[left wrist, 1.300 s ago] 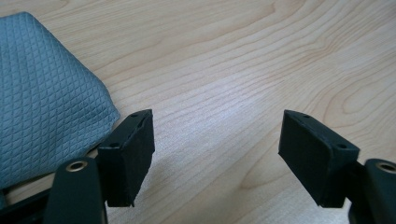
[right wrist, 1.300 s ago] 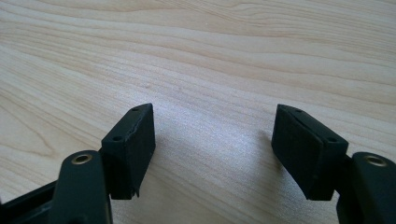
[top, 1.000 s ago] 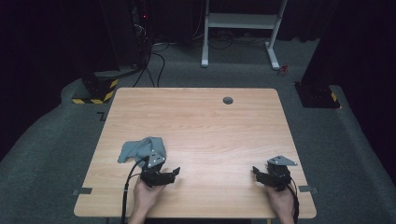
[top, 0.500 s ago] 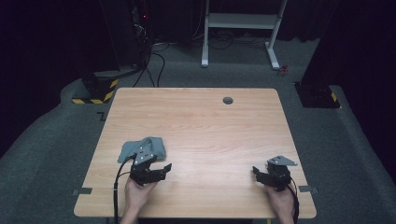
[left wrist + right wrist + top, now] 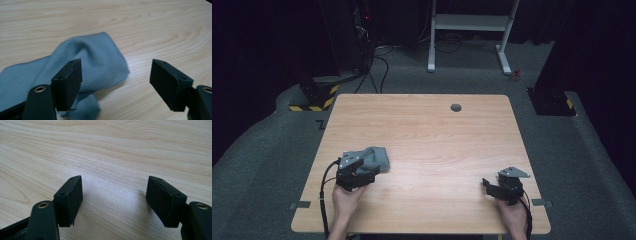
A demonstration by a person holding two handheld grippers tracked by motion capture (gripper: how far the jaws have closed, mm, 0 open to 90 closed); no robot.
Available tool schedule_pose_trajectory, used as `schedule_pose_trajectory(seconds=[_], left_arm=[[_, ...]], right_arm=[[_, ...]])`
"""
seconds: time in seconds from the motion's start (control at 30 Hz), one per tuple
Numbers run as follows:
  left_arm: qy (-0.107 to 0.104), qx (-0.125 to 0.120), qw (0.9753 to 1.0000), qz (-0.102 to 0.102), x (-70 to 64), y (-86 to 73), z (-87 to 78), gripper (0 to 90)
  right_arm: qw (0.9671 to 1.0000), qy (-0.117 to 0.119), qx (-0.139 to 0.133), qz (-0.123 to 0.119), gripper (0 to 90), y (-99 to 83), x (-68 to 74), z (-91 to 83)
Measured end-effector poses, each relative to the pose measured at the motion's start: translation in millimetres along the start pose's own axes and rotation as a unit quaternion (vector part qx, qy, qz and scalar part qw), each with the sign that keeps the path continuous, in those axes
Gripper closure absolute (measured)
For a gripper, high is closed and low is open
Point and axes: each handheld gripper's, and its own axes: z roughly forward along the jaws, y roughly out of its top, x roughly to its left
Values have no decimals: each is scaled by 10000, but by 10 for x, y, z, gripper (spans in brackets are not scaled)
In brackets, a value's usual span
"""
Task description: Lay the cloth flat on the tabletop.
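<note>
Colours on the table: grey-blue cloth, black grippers, pale wood.

The cloth (image 5: 95, 62) at the left of the left gripper view is grey-blue with a fine ribbed pattern; in the high view it looks darker grey (image 5: 374, 159). The left gripper (image 5: 116, 80) and the right gripper (image 5: 115, 200) are matt black, each with a brass-coloured ring at the bottom corners. The table (image 5: 422, 135) is light beige wood with wavy brownish grain lines, and has one small dark grey round cap (image 5: 456, 107) at upper centre. The floor (image 5: 592, 150) is dark grey.
</note>
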Motion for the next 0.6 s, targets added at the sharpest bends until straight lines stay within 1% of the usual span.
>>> schedule_pose_trajectory(seconds=[0.07, 0.13, 0.2, 0.27, 0.3, 0.37, 0.4, 0.43, 0.47, 0.5, 0.53, 0.6], left_arm=[[141, 68, 9999, 10, 61, 16, 31, 258], [304, 133, 9994, -75, 114, 21, 86, 258], [427, 227, 9988, -116, 163, 17, 145, 257], [572, 385, 9976, -83, 207, 3, 229, 254], [572, 385, 9976, -83, 207, 3, 229, 254], [636, 463, 9968, -100, 227, -9, 288, 254], [653, 504, 9965, -132, 242, -13, 314, 252], [715, 567, 9957, -170, 273, -21, 357, 253], [715, 567, 9957, -170, 273, -21, 357, 256], [756, 607, 9951, -214, 300, -28, 392, 257], [763, 622, 9948, -256, 306, -32, 405, 259], [766, 640, 9946, -275, 313, -34, 413, 261]], right_arm=[[10000, 20, -12, -42, 298, 1, -1, 2], [10000, 35, -10, -56, 297, 1, 1, 1], [10000, 44, -8, -57, 297, 1, 2, 1], [10000, 50, -5, -62, 295, 1, 3, 0], [10000, 50, -5, -62, 295, 1, 3, 0], [10000, 50, -5, -61, 295, 1, 2, 1], [10000, 54, -4, -65, 294, 1, 2, 0], [10000, 55, -3, -80, 295, 1, 2, 1], [10000, 55, -3, -80, 295, 1, 2, 1], [9999, 63, 0, -84, 295, 1, 3, 0], [9999, 63, 0, -84, 295, 1, 3, 0], [9999, 64, 0, -83, 295, 1, 3, 0]])
